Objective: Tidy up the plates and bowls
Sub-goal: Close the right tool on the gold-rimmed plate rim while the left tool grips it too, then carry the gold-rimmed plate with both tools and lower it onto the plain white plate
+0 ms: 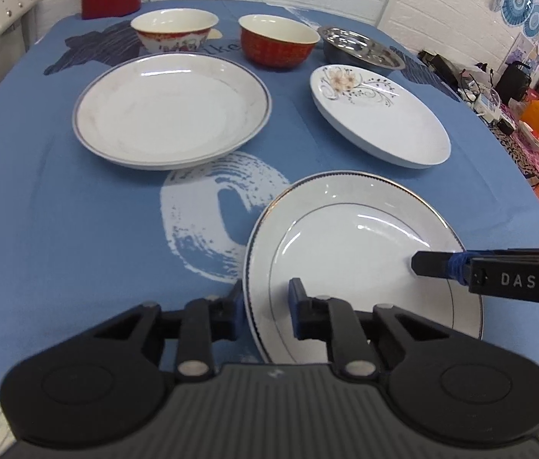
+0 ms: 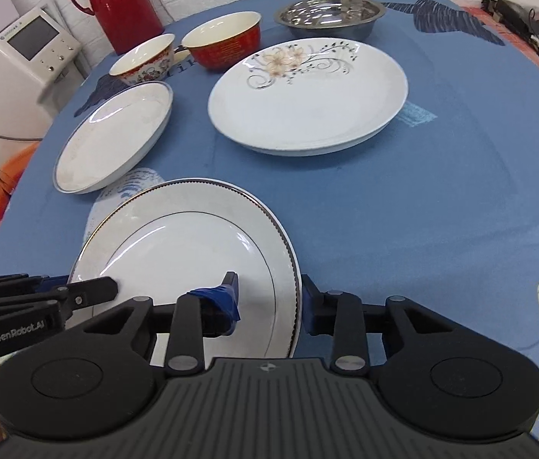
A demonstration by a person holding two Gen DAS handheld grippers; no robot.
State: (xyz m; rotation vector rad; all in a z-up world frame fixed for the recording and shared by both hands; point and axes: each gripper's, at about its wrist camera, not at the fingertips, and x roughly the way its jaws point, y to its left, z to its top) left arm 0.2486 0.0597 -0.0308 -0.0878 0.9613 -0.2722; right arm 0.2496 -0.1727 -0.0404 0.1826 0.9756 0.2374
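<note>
Here, a gold-rimmed plate (image 1: 349, 244) near the front of the blue tablecloth (image 1: 78, 229), tilted up off the cloth and gripped from both sides. Left gripper (image 1: 265, 306) straddling the plate's left rim, one blue-padded finger under the edge, the other on the upper face, seemingly pinching it. Right gripper (image 2: 269, 298) likewise astride the opposite rim, one taped finger (image 2: 227, 294) on the white face, the other outside the edge, apparently clamped on it. Each gripper also visible from the other's camera, reaching in across the plate.

Behind, to the left, a wide plate with a thin blue line round its rim (image 1: 172, 111), flat on the cloth. To the right, a flowered plate (image 1: 378, 113), well apart from the held one. Further back, in a row: a white bowl with a red pattern (image 1: 174, 30), a red bowl (image 1: 277, 40) just beside it, then a steel dish (image 1: 359, 48) near the flowered plate's far edge. Behind the bowls, a red thermos jug (image 2: 126, 4) at the table's far edge. Off to the left, a white appliance with a small screen (image 2: 32, 42).
</note>
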